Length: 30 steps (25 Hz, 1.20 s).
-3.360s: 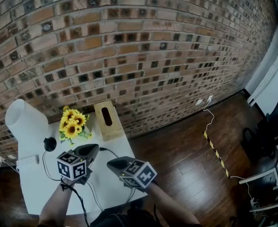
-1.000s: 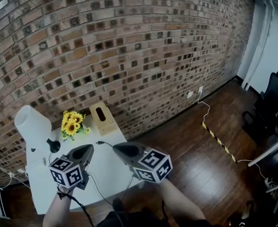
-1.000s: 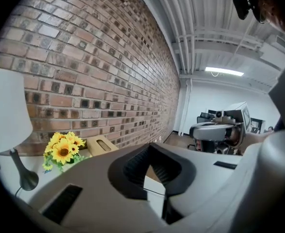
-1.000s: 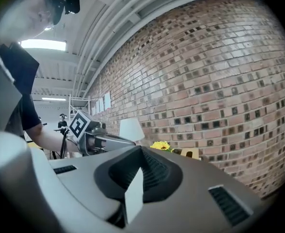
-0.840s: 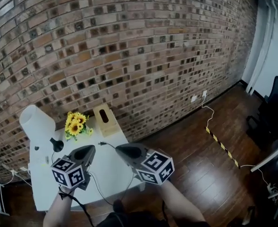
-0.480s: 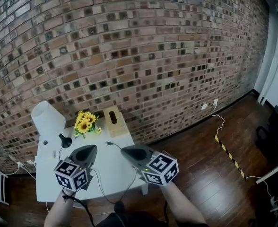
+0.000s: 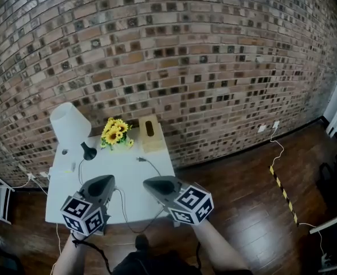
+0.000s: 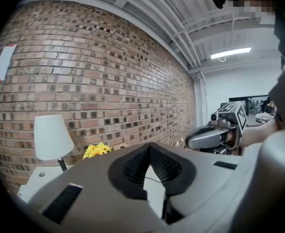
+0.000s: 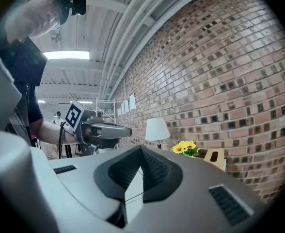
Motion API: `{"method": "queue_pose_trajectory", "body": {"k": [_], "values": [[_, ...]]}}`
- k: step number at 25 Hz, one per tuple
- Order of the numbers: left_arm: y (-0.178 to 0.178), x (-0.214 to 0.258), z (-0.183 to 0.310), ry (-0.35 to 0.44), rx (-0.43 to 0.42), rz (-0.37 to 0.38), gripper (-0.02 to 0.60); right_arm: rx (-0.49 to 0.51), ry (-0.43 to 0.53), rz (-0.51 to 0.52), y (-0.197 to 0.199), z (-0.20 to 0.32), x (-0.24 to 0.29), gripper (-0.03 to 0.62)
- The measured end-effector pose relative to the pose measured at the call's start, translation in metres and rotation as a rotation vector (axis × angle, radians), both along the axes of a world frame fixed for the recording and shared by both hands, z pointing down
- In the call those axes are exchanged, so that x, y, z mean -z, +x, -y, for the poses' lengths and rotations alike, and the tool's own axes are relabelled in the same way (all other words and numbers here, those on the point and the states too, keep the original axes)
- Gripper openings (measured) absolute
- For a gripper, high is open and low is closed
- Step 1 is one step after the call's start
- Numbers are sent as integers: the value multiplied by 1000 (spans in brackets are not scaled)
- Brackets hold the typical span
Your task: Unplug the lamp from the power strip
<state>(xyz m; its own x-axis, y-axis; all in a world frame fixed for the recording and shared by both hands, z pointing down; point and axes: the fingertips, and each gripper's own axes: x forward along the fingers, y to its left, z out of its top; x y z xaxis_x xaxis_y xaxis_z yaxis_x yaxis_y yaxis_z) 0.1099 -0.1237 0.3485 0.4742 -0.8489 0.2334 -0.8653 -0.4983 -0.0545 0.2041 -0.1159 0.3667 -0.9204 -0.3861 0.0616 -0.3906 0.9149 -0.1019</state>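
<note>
1. White table [image 7: 128, 173]: it carries the table lamp [image 7: 71, 125] at its far left corner, against the brick wall. All positions below are referenced to this lamp.
2. Left gripper [image 7: 107, 179]: the jaws are closed together with nothing between them. It hovers over the table's near half, on the person's side of the lamp and slightly to its right, and points toward the wall.
3. Right gripper [image 7: 148, 183]: the jaws are likewise pressed together and empty. It hangs further right of the lamp than the left gripper and also points toward the wall.
4. Black cord [image 7: 154, 167]: it curves across the table top to the right of the lamp and runs back toward the person, passing under the right gripper.
5. Plug [image 7: 138, 159]: it lies loose on the bare table top, right of the lamp's black base and in no socket.
   - Its long axis runs roughly left to right, with the cord leaving its right end.
   - It lies just ahead of the right gripper's tip, toward the wall, and the right gripper is judged the nearer.
   - The power strip cannot be made out clearly. The unplugging appears complete.
</note>
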Motion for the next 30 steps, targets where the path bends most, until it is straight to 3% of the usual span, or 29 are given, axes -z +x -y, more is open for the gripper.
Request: {"method": "queue_pose_trajectory", "body": {"k": [8, 17, 23, 30], "values": [[-21, 4, -16, 20, 32, -8, 3, 39, 7, -21, -27, -17, 2, 5], [-46, 1, -39, 75, -40, 60, 3, 21, -8, -44, -74, -40, -2, 5], [-79, 4, -55, 58, -84, 6, 3, 3, 2, -80, -112, -61, 6, 5], [-80, -6, -63, 22, -196, -42, 3, -85, -4, -118, -122, -79, 3, 6]]}}
